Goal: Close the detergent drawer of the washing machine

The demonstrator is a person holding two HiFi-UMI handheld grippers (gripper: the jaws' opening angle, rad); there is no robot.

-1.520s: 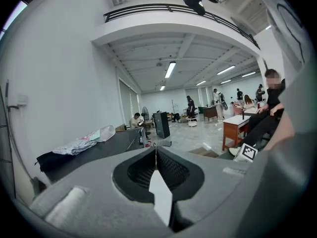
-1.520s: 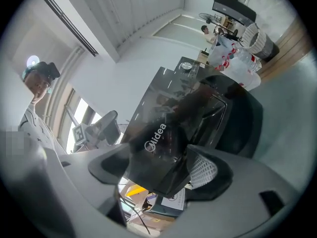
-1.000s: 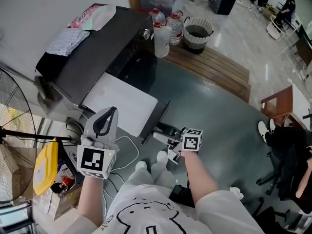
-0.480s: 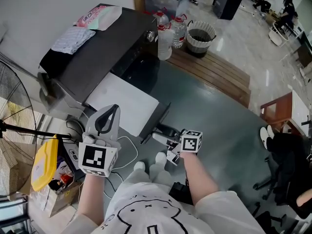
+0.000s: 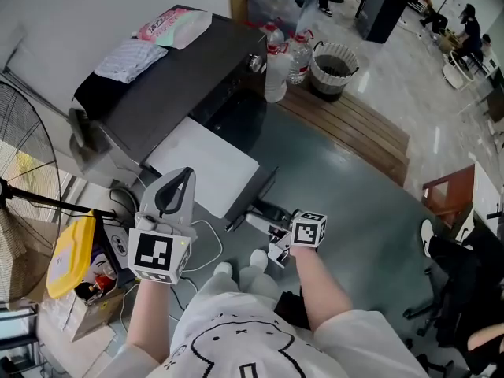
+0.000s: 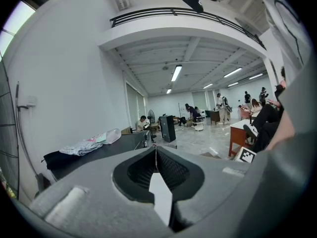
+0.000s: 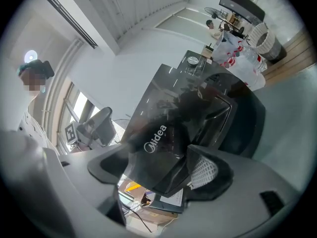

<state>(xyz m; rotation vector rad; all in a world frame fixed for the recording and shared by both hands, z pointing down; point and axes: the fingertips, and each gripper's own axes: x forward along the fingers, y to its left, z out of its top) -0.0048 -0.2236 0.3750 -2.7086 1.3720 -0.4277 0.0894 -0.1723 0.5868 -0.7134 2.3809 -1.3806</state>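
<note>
At the left of the head view, the left gripper (image 5: 179,181) points up and away from the work. Its jaws are pressed together on nothing, so it steadies neither machine nor drawer. Right of it stands the dark grey, flat-topped washing machine (image 5: 181,77). Out of its front juts the broad, white-topped detergent drawer (image 5: 203,160), pulled well out toward the person. Its glossy black front panel (image 7: 157,135), printed with a pale maker's logo, sits between the jaws of the right gripper (image 5: 265,227). They pinch it from both sides, with the white ribbed pad (image 7: 204,171) against its edge.

The likeliest trouble is the grip. The panel looks slick and seems to be held toward one end, so a firm shove could make the jaws skid off. A push aimed off the drawer's own line would probably cock it in its runners and jam it short of flush. Farther right, clear plastic bottles with red caps (image 5: 285,57) stand just beside the machine's corner, and a hard slam might rock them.
</note>
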